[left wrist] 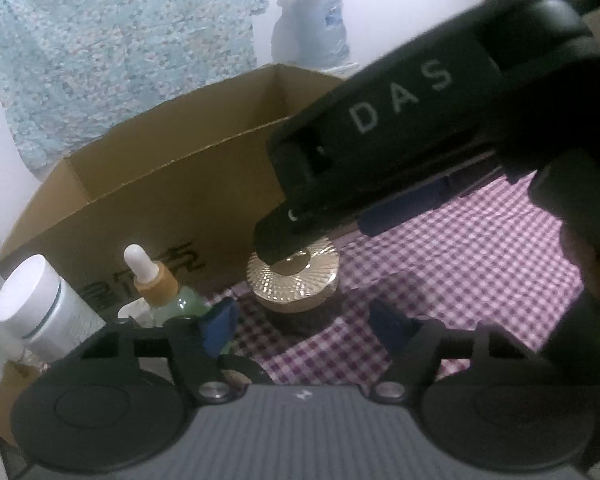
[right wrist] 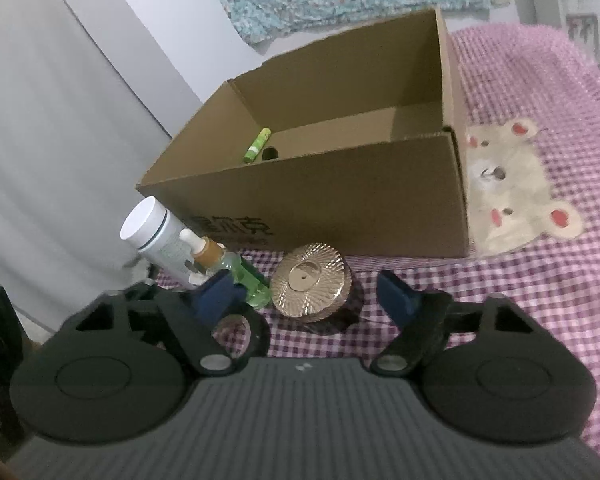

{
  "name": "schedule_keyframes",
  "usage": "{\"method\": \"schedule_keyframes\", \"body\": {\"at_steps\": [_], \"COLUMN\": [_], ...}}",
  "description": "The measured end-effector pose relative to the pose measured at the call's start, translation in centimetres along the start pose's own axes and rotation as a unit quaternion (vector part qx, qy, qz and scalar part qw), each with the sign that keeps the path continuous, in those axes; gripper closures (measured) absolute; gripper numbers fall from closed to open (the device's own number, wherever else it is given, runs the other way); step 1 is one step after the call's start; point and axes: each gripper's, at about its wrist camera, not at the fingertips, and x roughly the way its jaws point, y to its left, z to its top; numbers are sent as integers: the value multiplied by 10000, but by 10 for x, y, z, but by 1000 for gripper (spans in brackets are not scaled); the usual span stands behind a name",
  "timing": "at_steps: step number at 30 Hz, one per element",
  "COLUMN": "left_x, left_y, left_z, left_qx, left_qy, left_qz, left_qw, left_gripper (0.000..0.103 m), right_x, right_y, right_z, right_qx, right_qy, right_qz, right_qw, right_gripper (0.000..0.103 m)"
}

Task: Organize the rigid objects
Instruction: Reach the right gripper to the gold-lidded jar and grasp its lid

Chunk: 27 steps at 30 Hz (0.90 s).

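Observation:
A dark jar with a ribbed gold lid [left wrist: 294, 278] [right wrist: 310, 284] stands on the checked cloth in front of an open cardboard box [left wrist: 172, 200] [right wrist: 340, 200]. A green dropper bottle [left wrist: 168, 292] [right wrist: 240, 272] and a white-capped bottle [left wrist: 40, 308] [right wrist: 156, 232] stand left of the jar. A green tube [right wrist: 257, 145] lies inside the box. My left gripper [left wrist: 300, 328] is open, just short of the jar. My right gripper [right wrist: 306, 300] is open with the jar between its fingertips; in the left wrist view it [left wrist: 380, 152] reaches in from the right above the jar.
The pink and white checked cloth [right wrist: 520, 280] with a bear print [right wrist: 512, 196] covers the surface to the right of the box. A white wall and a teal patterned fabric [left wrist: 120, 40] stand behind. A wrapped water bottle [left wrist: 316, 28] stands far back.

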Motion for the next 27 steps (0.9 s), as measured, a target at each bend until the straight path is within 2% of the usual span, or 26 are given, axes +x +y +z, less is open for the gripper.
{"method": "schedule_keyframes", "body": {"at_steps": [2,5,10,13,18,27], "left_x": [4,11,20,24,24,5], "left_y": [1,0,0,-1,3,-4], "left_z": [2,5,12,16,19,16], "left_qx": [-9,-27,-75,-67,-238,-330], "left_qy": [64,129,228,246,238,81], "left_qz": [47,59,4,102,66,-34], "left_qw": [10000,9999,9997,9996,9994,9994], "left_gripper": [34,36,40,45,46,47], "right_x": [5,12,22,27,25,5], "right_y": [-4,-12,-24,-29,-34,-31], "right_z": [2,3,4,3,1,-9], "right_qx": [137,327,585,693,721,767], "right_qy": [30,76,161,186,180,121], "right_qz": [103,219,364,424,409,281], "right_qw": [9998,9992,9975,9965,9964,9966], "right_gripper": [39,46,53,56,66,68]}}
